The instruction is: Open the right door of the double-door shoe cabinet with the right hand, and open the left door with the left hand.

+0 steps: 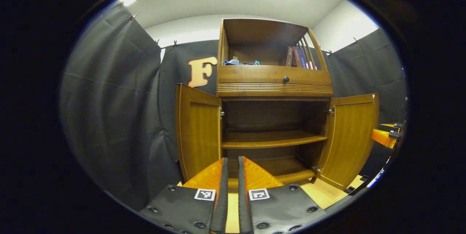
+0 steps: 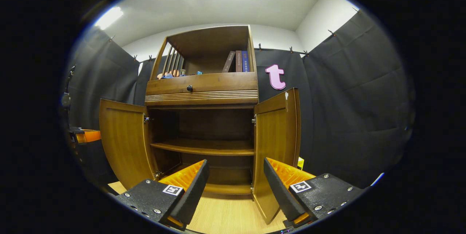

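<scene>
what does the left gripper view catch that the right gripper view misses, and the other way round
Left gripper view: its own gripper with fingers nearly together and nothing between them, and an orange gripper part past the right door.

Right gripper view: its own gripper with fingers wide apart, and a small yellow object low behind the right door.

Both: the shoe cabinet with both doors swung open, bare inner shelves, the drawer knob and books on top.
</scene>
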A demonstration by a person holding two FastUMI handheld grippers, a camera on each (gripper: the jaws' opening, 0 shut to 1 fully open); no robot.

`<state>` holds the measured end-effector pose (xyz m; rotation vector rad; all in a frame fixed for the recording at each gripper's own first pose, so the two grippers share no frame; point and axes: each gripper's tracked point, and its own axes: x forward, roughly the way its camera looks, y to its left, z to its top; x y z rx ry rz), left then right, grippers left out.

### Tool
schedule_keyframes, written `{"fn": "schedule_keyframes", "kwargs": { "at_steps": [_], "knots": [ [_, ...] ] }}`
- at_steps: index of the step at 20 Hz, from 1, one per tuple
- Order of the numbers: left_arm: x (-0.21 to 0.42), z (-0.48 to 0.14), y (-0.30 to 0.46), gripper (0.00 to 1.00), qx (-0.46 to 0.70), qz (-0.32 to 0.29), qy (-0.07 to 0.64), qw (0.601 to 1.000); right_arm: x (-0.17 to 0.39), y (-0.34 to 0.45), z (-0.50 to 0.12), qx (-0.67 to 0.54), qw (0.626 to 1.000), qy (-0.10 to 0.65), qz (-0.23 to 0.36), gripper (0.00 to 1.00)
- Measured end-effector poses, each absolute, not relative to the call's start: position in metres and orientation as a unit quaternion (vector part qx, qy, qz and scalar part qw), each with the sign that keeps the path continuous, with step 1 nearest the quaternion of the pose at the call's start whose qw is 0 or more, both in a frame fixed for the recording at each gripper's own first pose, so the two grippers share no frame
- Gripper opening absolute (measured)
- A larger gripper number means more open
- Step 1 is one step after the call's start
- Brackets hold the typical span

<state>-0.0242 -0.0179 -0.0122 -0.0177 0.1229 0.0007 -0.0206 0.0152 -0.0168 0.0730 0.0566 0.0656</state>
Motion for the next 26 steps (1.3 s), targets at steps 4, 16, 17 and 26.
{"fn": "schedule_keyframes", "kwargs": {
  "at_steps": [4,16,17,26],
  "knots": [
    [-0.021,-0.014,-0.031,0.31,-0.001,0.001,0.069,0.998,-0.019,0.013,-0.015,0.033,0.998,0.030,0.038,0.92],
    [-0.018,-0.009,-0.039,0.80,0.015,0.012,0.065,0.998,-0.014,0.013,-0.011,0.027,0.998,0.026,0.045,0.92],
    [-0.018,-0.008,-0.040,0.83,0.016,0.014,0.065,0.998,-0.013,0.013,-0.012,0.027,0.998,0.027,0.046,0.92],
    [-0.015,-0.007,-0.047,1.00,0.013,0.011,0.061,0.998,-0.006,0.010,-0.017,0.031,0.998,0.030,0.045,0.92]
  ]
}}
